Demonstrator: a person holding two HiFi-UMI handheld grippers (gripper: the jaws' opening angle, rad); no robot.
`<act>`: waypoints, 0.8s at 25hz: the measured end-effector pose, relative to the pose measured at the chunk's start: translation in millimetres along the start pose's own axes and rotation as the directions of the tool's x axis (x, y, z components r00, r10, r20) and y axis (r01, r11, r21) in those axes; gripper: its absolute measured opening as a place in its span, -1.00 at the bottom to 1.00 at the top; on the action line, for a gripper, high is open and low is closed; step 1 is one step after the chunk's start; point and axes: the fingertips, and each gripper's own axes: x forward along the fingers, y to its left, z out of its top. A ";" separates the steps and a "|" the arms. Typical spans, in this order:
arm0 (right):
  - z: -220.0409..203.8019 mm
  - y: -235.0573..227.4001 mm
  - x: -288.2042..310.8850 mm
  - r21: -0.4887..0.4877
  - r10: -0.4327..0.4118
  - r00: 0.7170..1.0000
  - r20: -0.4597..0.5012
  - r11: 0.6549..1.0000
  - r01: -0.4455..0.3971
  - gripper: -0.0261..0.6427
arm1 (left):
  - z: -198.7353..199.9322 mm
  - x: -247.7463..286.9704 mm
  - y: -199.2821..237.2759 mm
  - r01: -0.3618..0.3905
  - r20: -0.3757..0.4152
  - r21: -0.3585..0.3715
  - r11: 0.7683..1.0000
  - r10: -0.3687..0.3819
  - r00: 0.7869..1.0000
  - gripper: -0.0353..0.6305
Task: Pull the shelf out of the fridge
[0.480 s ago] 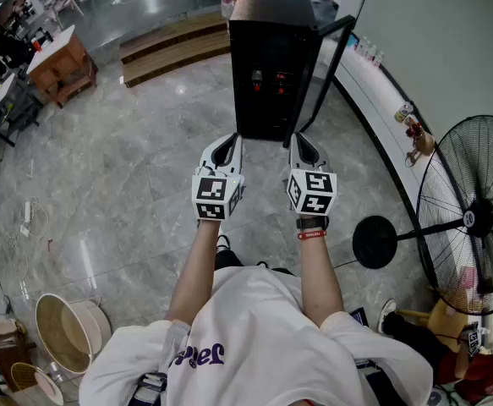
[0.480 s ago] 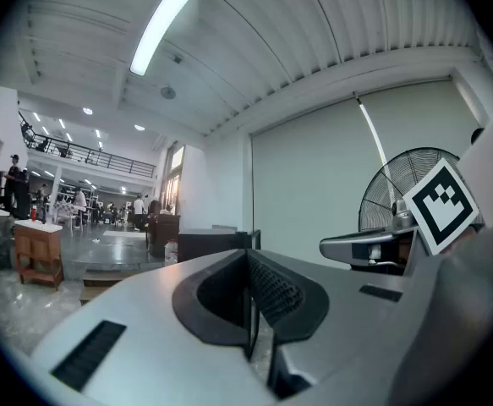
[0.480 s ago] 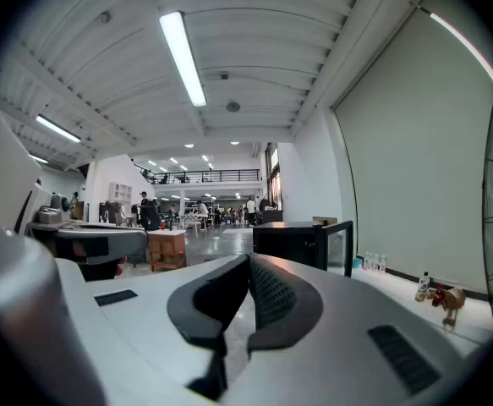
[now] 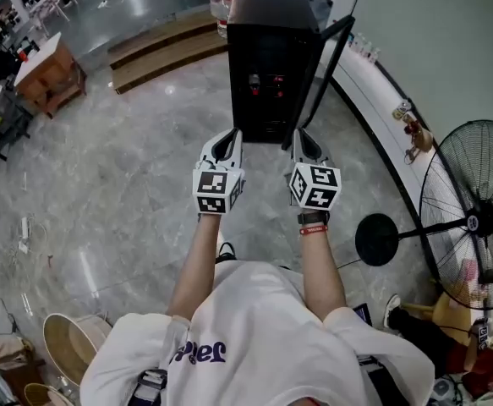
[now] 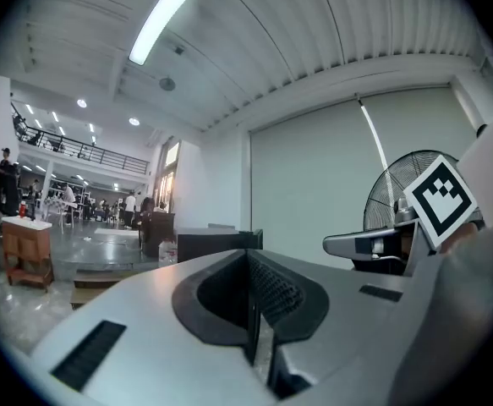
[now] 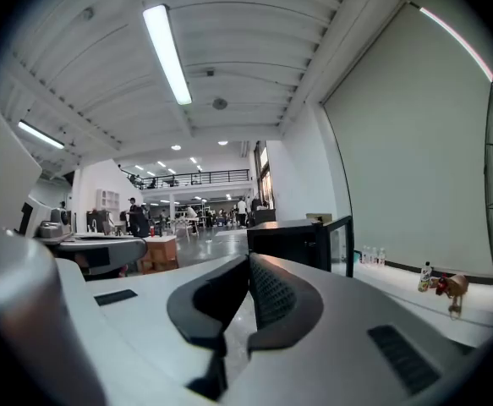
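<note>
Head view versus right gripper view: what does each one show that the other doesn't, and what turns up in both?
Only the head view shows the person's white shirt and a woven basket on the floor. Only the right gripper view shows the ceiling light and a balcony railing far back. Both show the right gripper, closed and empty, and the black fridge with its door open.

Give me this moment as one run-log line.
left gripper: shut, empty | right gripper: shut, empty | tall black fridge: ahead, untouched | fridge door: open

No legible txt; shirt print (image 4: 199, 353) & fridge display (image 4: 267, 85) unreadable.
</note>
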 end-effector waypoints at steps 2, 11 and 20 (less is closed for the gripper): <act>0.3 3.4 16.4 -0.002 -0.001 1.000 -0.003 1.000 0.001 -0.87 | 0.0 10.2 11.6 0.007 0.007 0.000 1.000 -0.007 1.000 -0.83; 0.7 37.5 72.7 -0.024 -0.021 1.000 -0.020 0.999 0.021 -0.87 | 3.1 34.2 65.8 0.046 0.021 0.003 0.999 -0.047 0.999 -0.83; -17.7 67.3 100.4 -0.014 -0.060 0.998 -0.033 0.998 0.060 -0.87 | -19.4 37.2 108.8 0.086 -0.012 -0.012 0.996 -0.087 0.996 -0.83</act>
